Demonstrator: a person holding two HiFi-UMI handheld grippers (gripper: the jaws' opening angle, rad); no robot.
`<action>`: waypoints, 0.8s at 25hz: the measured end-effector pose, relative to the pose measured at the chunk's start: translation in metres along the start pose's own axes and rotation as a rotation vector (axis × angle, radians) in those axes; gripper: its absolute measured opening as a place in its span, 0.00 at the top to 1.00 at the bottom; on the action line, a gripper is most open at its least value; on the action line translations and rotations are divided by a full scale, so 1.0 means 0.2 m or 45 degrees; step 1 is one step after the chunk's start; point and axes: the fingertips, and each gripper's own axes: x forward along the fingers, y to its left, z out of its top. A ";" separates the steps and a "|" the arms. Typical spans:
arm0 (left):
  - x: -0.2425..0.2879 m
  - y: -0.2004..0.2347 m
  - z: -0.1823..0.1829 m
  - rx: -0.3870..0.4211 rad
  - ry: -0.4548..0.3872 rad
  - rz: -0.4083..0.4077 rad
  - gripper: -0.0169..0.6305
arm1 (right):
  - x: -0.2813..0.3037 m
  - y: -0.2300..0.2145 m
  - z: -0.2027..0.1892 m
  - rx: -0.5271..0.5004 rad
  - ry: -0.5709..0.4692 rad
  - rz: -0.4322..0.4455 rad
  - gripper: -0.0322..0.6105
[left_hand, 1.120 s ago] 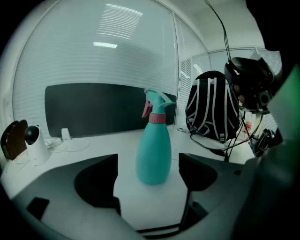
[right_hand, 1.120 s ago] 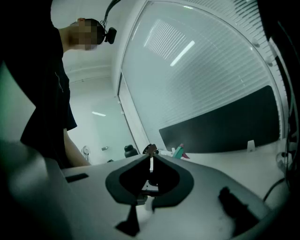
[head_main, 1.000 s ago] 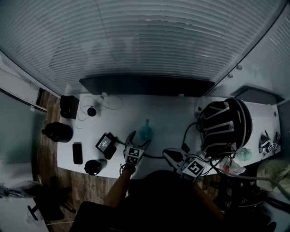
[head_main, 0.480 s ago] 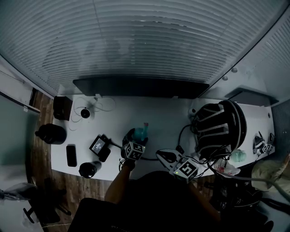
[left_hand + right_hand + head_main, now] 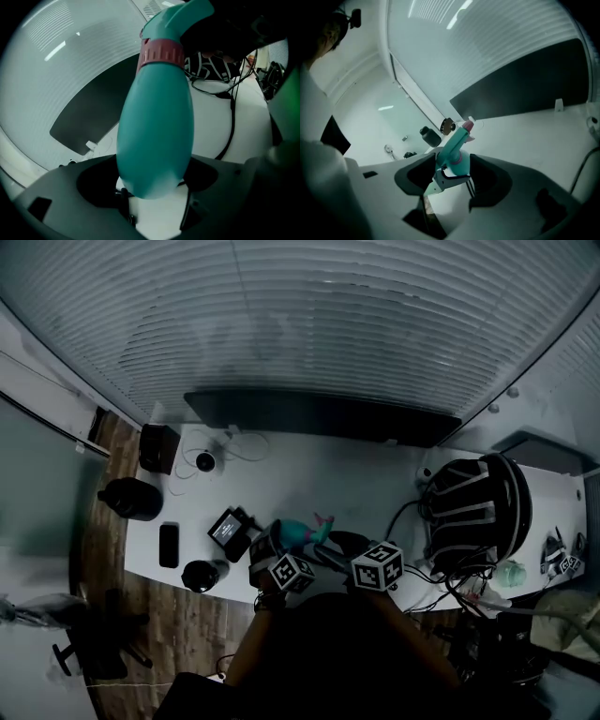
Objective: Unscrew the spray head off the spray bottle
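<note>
Both grippers have drawn together over the near edge of the desk [image 5: 375, 486]. The bottle [image 5: 296, 532] stood upright further back a second ago. It is now off the desk and tipped nearly flat between them.

My left gripper [image 5: 154, 183] is clamped on the lower body of the bottle and carries it. In the left gripper view the teal body runs straight up and away from the jaws, to the red collar [image 5: 161, 52].

My right gripper [image 5: 452, 161] has just been opening and now stands wide. The spray head [image 5: 452, 149] sits between its jaws but I don't judge it to be gripped yet.

The coming move turns on one line. The bottle's long axis runs from my left gripper across to my right, with the spray head at the right-hand end, so the right gripper is the nearer one to what must turn. I judge it needs to close on the spray head at or just above the collar and twist about that axis while the left holds the body fast.

Several things are hard to make out:
- In the right gripper view the bottle's body is hidden and only a sliver of collar shows, so I cannot tell how deep the spray head sits between the jaws.
- Whether either right pad already brushes the spray head I cannot tell.
- The bottle's base is covered by my left jaws.
- In the head view both sets of jaws are dark and small.
- The nozzle [image 5: 467, 125] points up and away from me.
</note>
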 end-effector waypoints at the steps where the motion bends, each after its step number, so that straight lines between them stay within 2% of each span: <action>1: 0.00 0.01 -0.03 0.012 0.029 0.017 0.35 | 0.01 0.00 0.00 0.053 -0.002 0.013 0.62; 3: 0.00 0.02 -0.07 0.077 0.071 0.056 0.35 | 0.03 0.01 0.00 0.158 -0.002 0.052 0.62; 5: -0.02 0.02 -0.07 0.131 0.071 0.076 0.35 | 0.05 0.03 -0.02 0.209 0.031 0.069 0.62; 11: -0.03 -0.05 -0.01 0.170 0.055 0.058 0.35 | 0.09 0.01 -0.03 0.170 0.086 0.059 0.62; 14: -0.04 -0.08 0.01 0.194 0.055 0.037 0.35 | 0.10 0.00 -0.05 0.117 0.169 0.052 0.64; 16: -0.05 -0.10 0.01 0.204 0.050 -0.004 0.35 | 0.10 0.00 -0.09 -0.022 0.267 0.028 0.65; 18: -0.05 -0.15 0.00 0.242 0.043 -0.067 0.35 | 0.09 -0.01 -0.15 -0.336 0.412 -0.027 0.71; 20: -0.07 -0.20 0.00 0.260 0.011 -0.174 0.35 | 0.06 0.02 -0.19 -0.625 0.534 -0.040 0.73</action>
